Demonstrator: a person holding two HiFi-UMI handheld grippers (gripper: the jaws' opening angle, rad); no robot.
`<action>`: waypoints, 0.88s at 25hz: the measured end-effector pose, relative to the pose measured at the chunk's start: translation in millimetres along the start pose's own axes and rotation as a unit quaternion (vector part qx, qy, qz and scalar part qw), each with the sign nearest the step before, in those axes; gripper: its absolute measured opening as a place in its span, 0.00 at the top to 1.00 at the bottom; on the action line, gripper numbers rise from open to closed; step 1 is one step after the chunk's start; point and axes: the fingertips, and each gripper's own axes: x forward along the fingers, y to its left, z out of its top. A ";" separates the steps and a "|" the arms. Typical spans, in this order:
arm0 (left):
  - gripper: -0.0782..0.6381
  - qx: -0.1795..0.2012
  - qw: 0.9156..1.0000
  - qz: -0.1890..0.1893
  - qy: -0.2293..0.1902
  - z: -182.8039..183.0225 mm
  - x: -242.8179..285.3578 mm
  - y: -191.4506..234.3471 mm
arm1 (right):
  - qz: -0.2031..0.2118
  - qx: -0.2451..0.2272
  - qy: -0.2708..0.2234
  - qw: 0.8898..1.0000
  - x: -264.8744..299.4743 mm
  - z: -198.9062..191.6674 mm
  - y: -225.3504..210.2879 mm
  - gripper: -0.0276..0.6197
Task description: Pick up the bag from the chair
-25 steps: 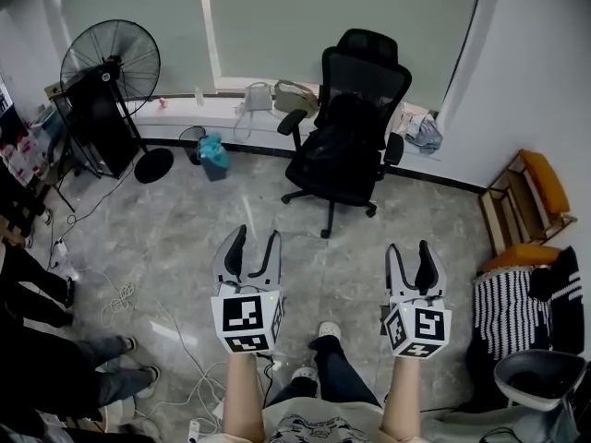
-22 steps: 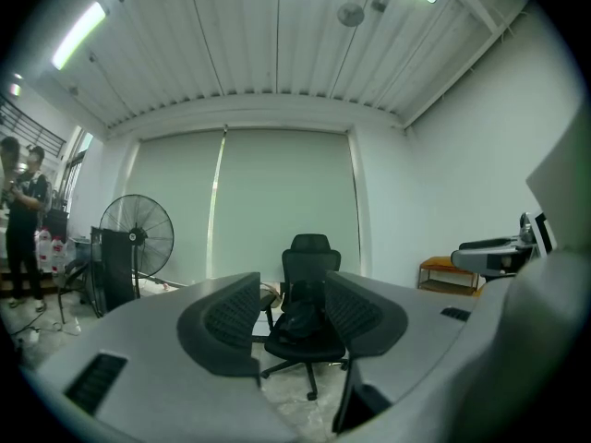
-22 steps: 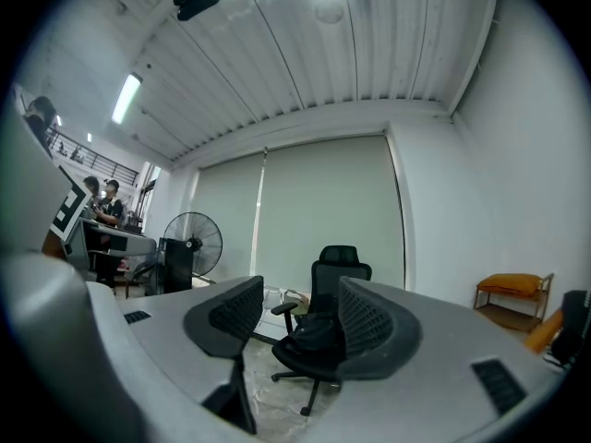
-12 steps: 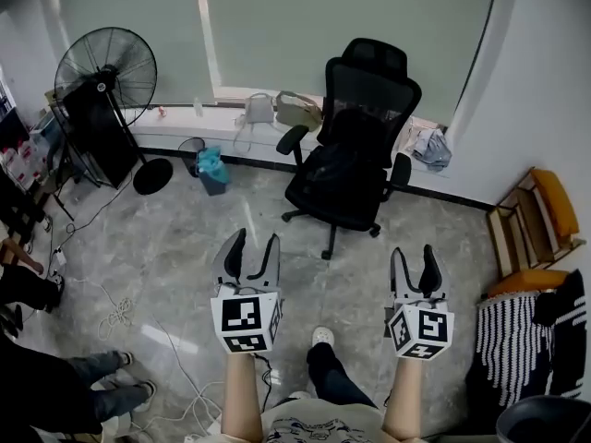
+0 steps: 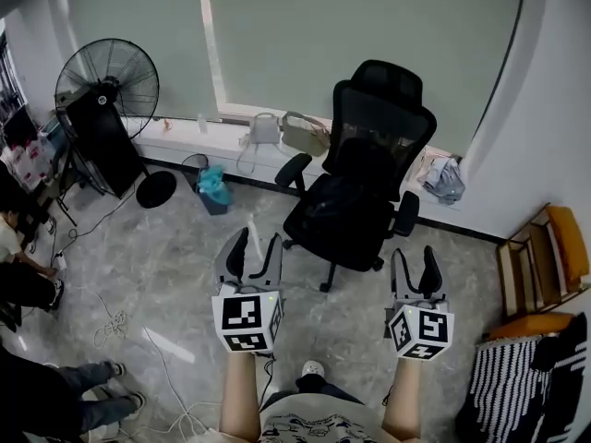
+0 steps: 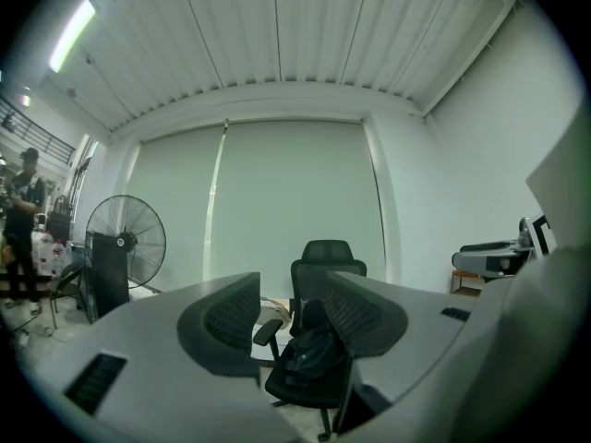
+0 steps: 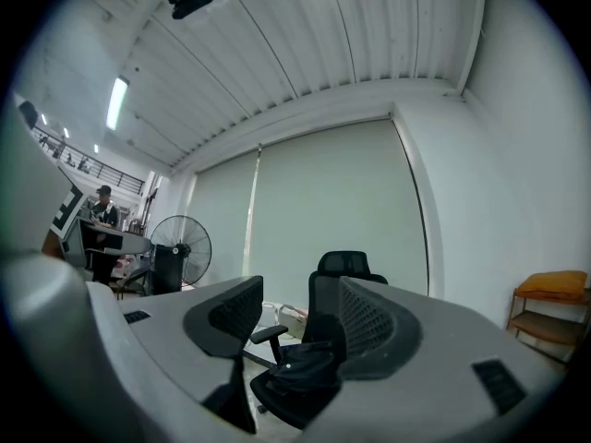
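A black office chair (image 5: 365, 183) stands on the grey floor ahead of me, in front of the window ledge. A black bag (image 5: 348, 190) lies on its seat against the backrest, hard to tell apart from the dark chair. My left gripper (image 5: 256, 247) is open and empty, well short of the chair's left side. My right gripper (image 5: 415, 261) is open and empty too, near the chair's right front. In the left gripper view the bag (image 6: 309, 358) shows between the open jaws, far off. The right gripper view shows the bag (image 7: 297, 365) on the chair (image 7: 343, 268).
A standing fan (image 5: 106, 77) and a black box (image 5: 97, 132) stand at the left. Two handbags (image 5: 263, 129) sit on the ledge, with a teal-lined bin (image 5: 214, 185) below. A wooden shelf (image 5: 545, 252) is at the right. Cables (image 5: 111, 321) and people's legs (image 5: 55, 404) are at the left.
The view has moved forward and to the left, so the chair now sits lower and further right, nearer both grippers. Both grippers stay open and empty.
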 end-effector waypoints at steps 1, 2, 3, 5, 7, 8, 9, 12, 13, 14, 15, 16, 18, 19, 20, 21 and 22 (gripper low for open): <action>0.59 0.001 1.000 0.002 0.002 0.0 12.1 -1.2 | 0.003 0.001 0.001 1.000 12.2 -0.7 -5.2 0.56; 0.59 0.001 1.000 0.004 0.004 -0.2 23.5 -1.8 | 0.005 0.002 0.002 1.000 23.6 -1.7 -10.1 0.56; 0.59 0.001 1.000 0.007 0.006 -0.7 34.2 -2.0 | 0.008 0.004 0.003 1.000 34.2 -2.9 -14.7 0.56; 0.59 -0.003 1.000 0.011 0.011 -3.2 52.4 -2.4 | 0.012 0.005 0.008 1.000 52.2 -6.7 -22.9 0.55; 0.59 -0.007 1.000 0.014 0.015 -6.7 67.8 -2.6 | 0.015 0.005 0.013 1.000 67.4 -11.5 -30.1 0.55; 0.59 -0.009 1.000 0.016 0.017 -8.5 75.2 -2.3 | 0.016 0.005 0.015 1.000 74.9 -13.8 -33.1 0.55; 0.59 -0.010 1.000 0.017 0.019 -10.6 82.7 -1.8 | 0.017 0.005 0.017 1.000 82.6 -16.2 -35.8 0.55; 0.59 -0.011 0.999 0.018 0.029 -18.4 108.0 0.9 | 0.017 0.007 0.023 1.000 107.4 -24.4 -43.7 0.55; 0.59 -0.011 0.999 0.018 0.032 -20.8 118.0 2.3 | 0.016 0.008 0.026 1.000 117.0 -27.0 -46.3 0.55; 0.59 -0.011 0.999 0.017 0.034 -23.0 128.8 4.0 | 0.014 0.008 0.028 0.999 127.2 -29.4 -48.9 0.55; 0.59 -0.012 0.999 0.016 0.036 -25.0 139.9 6.0 | 0.013 0.009 0.029 0.999 137.8 -31.8 -51.2 0.55; 0.59 -0.013 0.999 0.015 0.037 -27.0 151.1 8.1 | 0.012 0.008 0.030 0.999 148.2 -34.4 -53.3 0.55; 0.59 -0.017 0.999 0.014 0.037 -31.7 173.7 12.2 | 0.011 0.007 0.032 0.999 168.9 -40.4 -57.2 0.55; 0.59 -0.019 0.999 0.012 0.037 -34.5 185.1 13.9 | 0.010 0.006 0.033 0.999 179.1 -43.6 -59.0 0.55; 0.59 -0.021 0.999 0.011 0.037 -37.2 196.5 15.9 | 0.009 0.006 0.033 0.999 189.5 -46.4 -60.4 0.54; 0.59 -0.023 0.999 0.009 0.036 -39.7 208.1 18.3 | 0.007 0.005 0.032 0.999 200.2 -48.7 -61.4 0.54; 0.59 -0.024 0.999 0.007 0.036 -41.8 220.3 21.2 | 0.006 0.005 0.032 0.999 211.7 -50.7 -62.0 0.54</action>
